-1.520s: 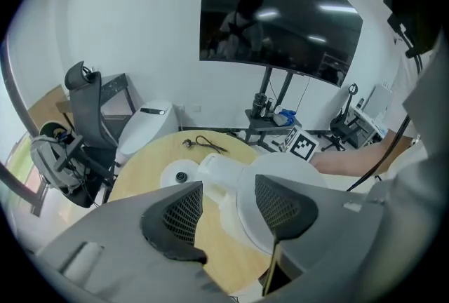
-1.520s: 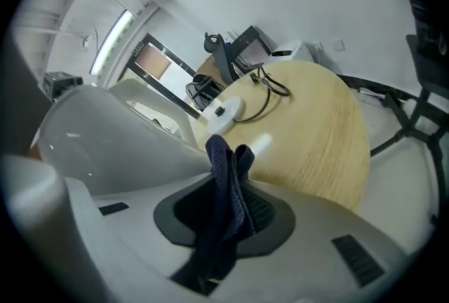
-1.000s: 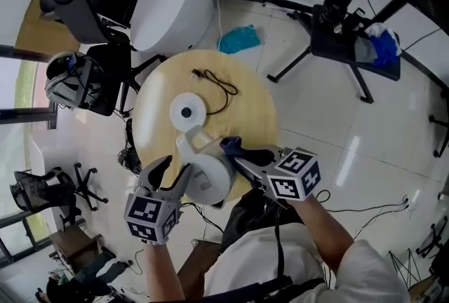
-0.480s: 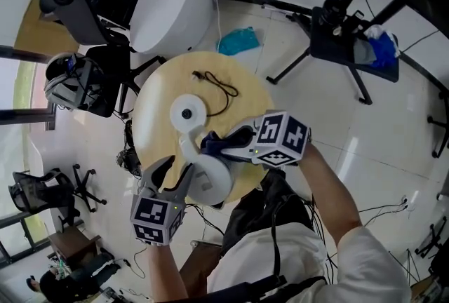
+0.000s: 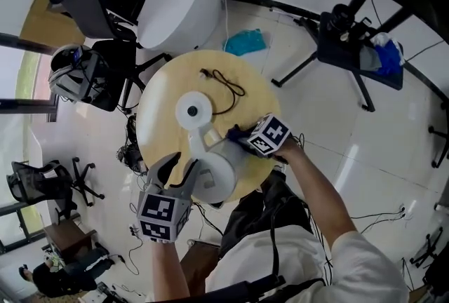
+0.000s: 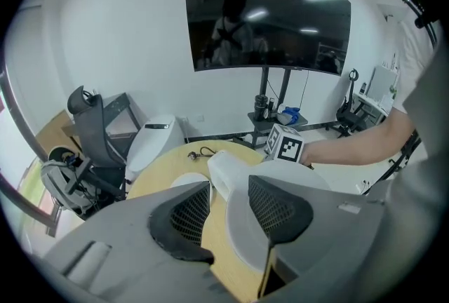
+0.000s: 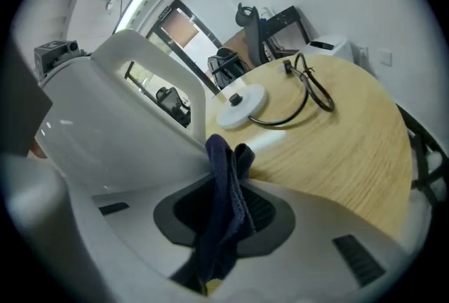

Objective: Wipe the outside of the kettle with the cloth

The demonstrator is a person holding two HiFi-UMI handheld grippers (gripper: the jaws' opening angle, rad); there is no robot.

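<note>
The white kettle (image 5: 221, 172) stands at the near edge of the round wooden table (image 5: 158, 109), off its white base (image 5: 191, 111). My right gripper (image 5: 237, 137) is shut on a dark blue cloth (image 5: 234, 132), low against the kettle's far right side. In the right gripper view the cloth (image 7: 226, 182) hangs between the jaws of the right gripper (image 7: 224, 217) and touches the kettle (image 7: 105, 119) below its handle. My left gripper (image 5: 177, 165) sits at the kettle's near left. Its jaws are closing around the kettle's white edge (image 6: 223, 168), and bare wood shows beside the left pad (image 6: 186, 207).
A black cord (image 5: 224, 84) runs from the base across the far half of the table. Behind the table stands a white rounded unit (image 5: 179, 3). Black chairs (image 5: 84, 77) crowd the left, a black stand (image 5: 351, 42) is at the right, and a teal cloth (image 5: 245, 42) lies on the floor.
My right gripper swung over the kettle top, then dropped with the cloth to the kettle's far right side. The left gripper stayed put, its jaws slightly narrower.
</note>
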